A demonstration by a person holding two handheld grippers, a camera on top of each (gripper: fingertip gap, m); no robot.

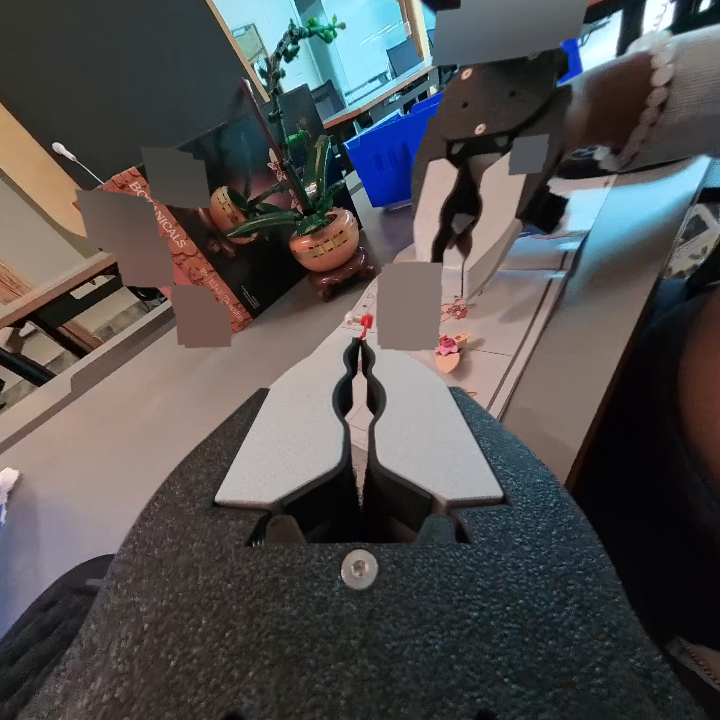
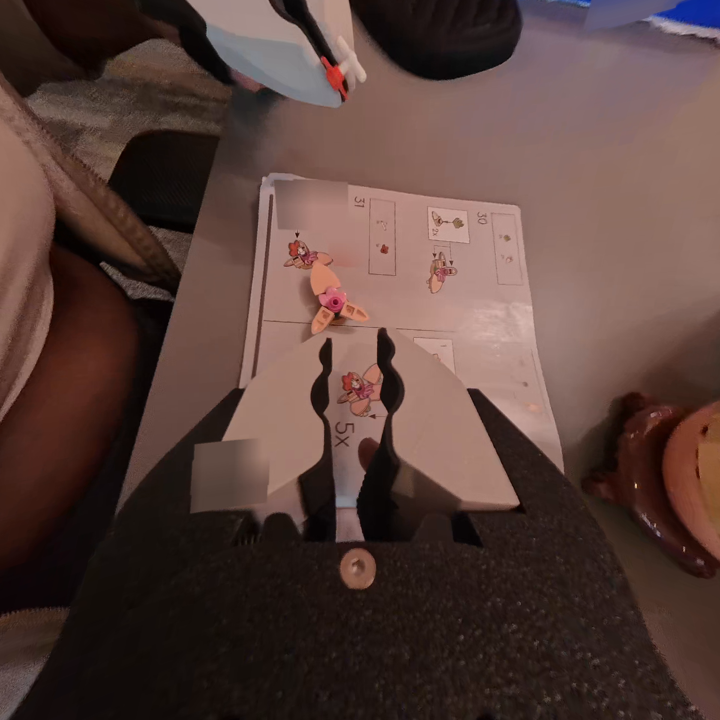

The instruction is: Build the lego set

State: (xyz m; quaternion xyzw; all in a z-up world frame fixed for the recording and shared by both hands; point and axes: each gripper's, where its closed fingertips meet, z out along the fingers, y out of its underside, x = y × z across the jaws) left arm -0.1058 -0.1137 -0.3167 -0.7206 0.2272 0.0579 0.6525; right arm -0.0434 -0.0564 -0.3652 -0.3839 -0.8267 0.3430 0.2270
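Observation:
My left gripper [image 1: 360, 343] is shut on a small red lego piece [image 1: 366, 323] with a white bar piece [image 1: 352, 318] attached, held above the table. In the right wrist view it shows at the top [image 2: 339, 83] with the red piece [image 2: 334, 75] and the white bar [image 2: 350, 62]. A flower sub-assembly with tan petals and a pink centre [image 2: 331, 302] lies on the open instruction booklet [image 2: 487, 311]; it also shows in the left wrist view [image 1: 452, 350]. My right gripper [image 2: 354, 338] is open and empty, hovering just short of the flower; it shows farther off in the left wrist view [image 1: 463, 249].
A built lego orchid in a pink pot on a brown stand [image 1: 323, 241] stands beyond the booklet, its pot at the right edge of the right wrist view [image 2: 682, 479]. The set's box [image 1: 233, 218] leans behind it. A blue bin [image 1: 385, 163] sits farther back. A person's sleeve [image 2: 23, 272] is at the left.

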